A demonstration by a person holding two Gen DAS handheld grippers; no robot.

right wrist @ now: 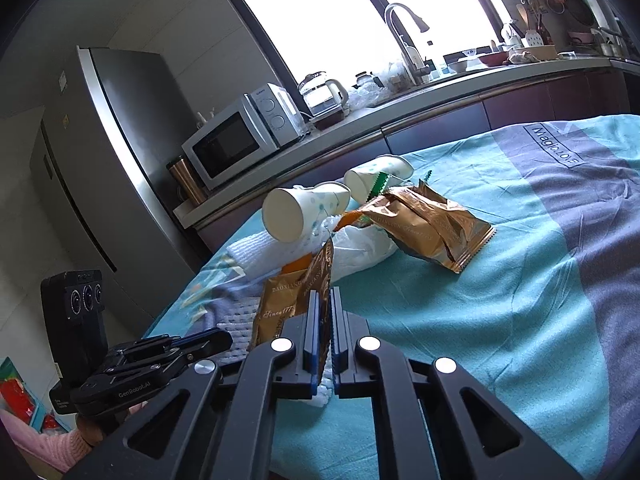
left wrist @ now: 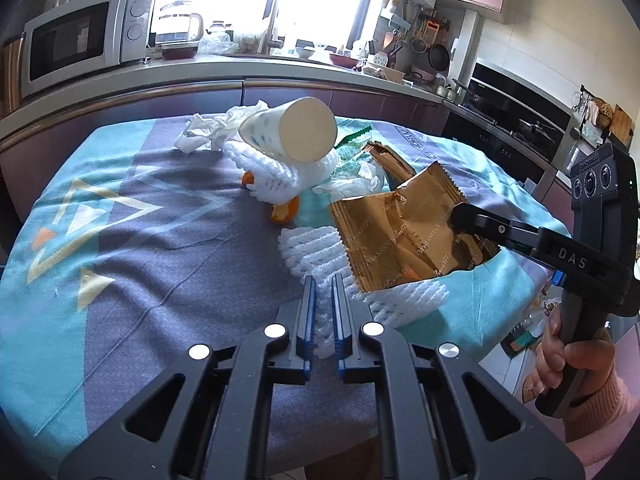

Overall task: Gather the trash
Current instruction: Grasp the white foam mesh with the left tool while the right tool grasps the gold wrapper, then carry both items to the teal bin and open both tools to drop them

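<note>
- Left gripper [left wrist: 322, 280]: fingers [left wrist: 308, 308] closed on the white foam fruit net [left wrist: 316, 252], a strip of it pinched between the pads.
- Right gripper [right wrist: 324, 296]: fingers [right wrist: 313, 320] clamped on the gold snack wrapper [right wrist: 288, 300], held edge-on; seen from the left wrist camera, overlapping the right side of the foam net.
- Landmark for places: paper cup [left wrist: 296, 132] lying on its side atop a second foam net [left wrist: 288, 176].
- Left of cup: crumpled tissue [left wrist: 200, 132].
- Beneath cup: orange peel [left wrist: 284, 210] poking from under the second net.
- Right of cup: second gold wrapper [right wrist: 432, 228], another cup [right wrist: 380, 174] behind it.
- Step in hand, by judgement: both pieces gripped on the tablecloth [left wrist: 120, 240], lift not yet made.
- Next move: raise both clear and carry to a bin; none in view, so to be found first.
</note>
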